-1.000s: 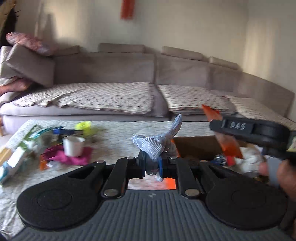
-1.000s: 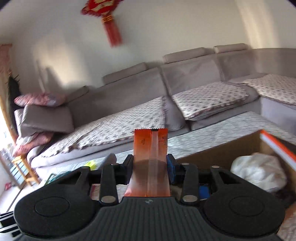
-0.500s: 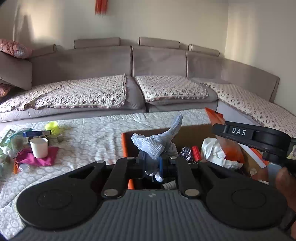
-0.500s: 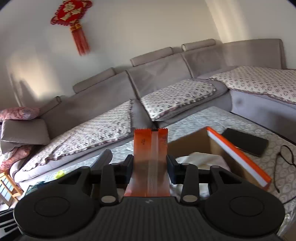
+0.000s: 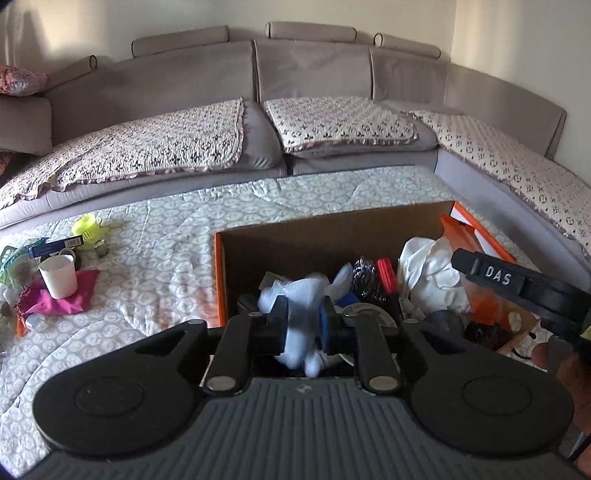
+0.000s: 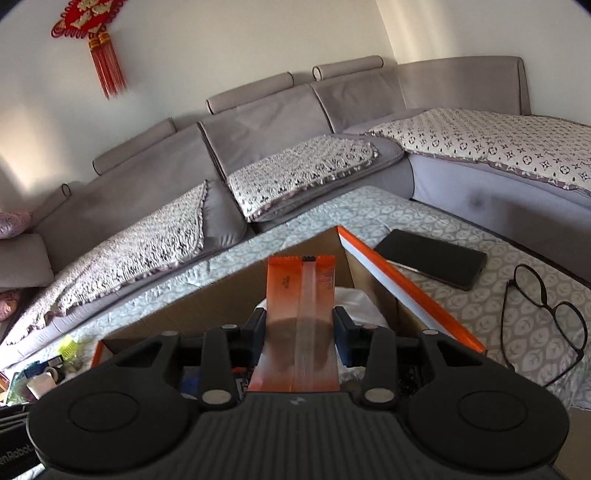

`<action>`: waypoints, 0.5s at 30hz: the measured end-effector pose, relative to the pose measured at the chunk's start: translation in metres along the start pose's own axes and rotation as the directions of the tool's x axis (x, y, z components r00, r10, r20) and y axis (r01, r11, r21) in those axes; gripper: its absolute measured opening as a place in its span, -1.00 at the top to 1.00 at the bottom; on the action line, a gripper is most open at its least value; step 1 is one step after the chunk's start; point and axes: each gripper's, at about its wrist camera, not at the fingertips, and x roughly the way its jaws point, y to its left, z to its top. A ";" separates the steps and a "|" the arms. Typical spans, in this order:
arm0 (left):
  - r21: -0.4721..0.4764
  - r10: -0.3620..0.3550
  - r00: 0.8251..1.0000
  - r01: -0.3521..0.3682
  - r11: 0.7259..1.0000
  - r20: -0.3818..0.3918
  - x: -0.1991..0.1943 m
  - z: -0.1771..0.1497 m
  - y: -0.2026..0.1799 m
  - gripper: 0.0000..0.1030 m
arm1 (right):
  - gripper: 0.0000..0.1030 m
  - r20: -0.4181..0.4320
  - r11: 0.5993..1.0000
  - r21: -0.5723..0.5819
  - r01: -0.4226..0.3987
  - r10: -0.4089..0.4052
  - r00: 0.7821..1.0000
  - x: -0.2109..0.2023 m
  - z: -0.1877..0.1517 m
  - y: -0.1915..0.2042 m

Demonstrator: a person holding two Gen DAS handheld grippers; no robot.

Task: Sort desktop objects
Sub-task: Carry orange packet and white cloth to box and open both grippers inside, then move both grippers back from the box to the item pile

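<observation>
Cloth item: pale blue-white sock (image 5: 301, 325), bunched and crumpled, one end hanging below the jaws.
Left gripper (image 5: 303, 325): jaws closed on the sock, which fills the gap between the blue pads; positioned over the near end of the box.
Packet: orange wrapper (image 6: 301, 325) with a clear ridged seam down its middle, flat and long, its upper end toothed.
Right gripper (image 6: 300, 328): jaws closed on the wrapper, gripping it by its two long edges; held above the box interior.
Box (image 5: 332, 236): brown cardboard with orange outer walls and rim, standing on the quilted table cover (image 5: 155, 258).
Box contents: white crumpled cloth (image 5: 428, 269) at the right side, dark wire scrubber (image 5: 364, 277) beside a red item (image 5: 386, 273), further small things below that are partly hidden by the left gripper.
Left of box: white cup (image 5: 58, 276) standing upright on a pink cloth (image 5: 59, 301), yellow-green lid (image 5: 85, 226) behind it, blue flat pack (image 5: 55, 245) nearby.
Right of box: black phone (image 6: 432, 258) lying flat just beside the orange rim, black glasses (image 6: 543, 314) farther right, apart from the phone.
Background: grey sofa (image 5: 314, 74) with patterned seat covers, red knot ornament (image 6: 92, 33) on the wall.
Obstruction: each gripper body blocks the near part of the box in its own view.
</observation>
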 end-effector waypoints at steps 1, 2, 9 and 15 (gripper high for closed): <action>0.002 0.001 1.000 -0.001 1.000 -0.007 0.001 0.001 -0.001 0.18 | 0.21 -0.003 1.000 0.001 0.007 -0.007 1.000 0.000 -0.001 -0.002; 0.003 -0.003 1.000 0.003 1.000 -0.008 0.001 0.002 -0.002 -0.22 | 0.07 0.000 1.000 -0.003 0.018 -0.018 1.000 -0.001 -0.002 -0.001; 0.017 0.007 0.998 -0.008 1.000 0.064 -0.012 0.001 -0.003 -0.91 | -0.44 0.057 1.000 -0.009 0.019 -0.019 0.998 -0.011 0.000 0.005; 0.004 0.040 0.995 -0.040 0.999 0.091 -0.021 0.006 0.004 -1.00 | -0.85 0.056 1.000 0.013 0.027 -0.027 0.998 -0.015 0.007 0.014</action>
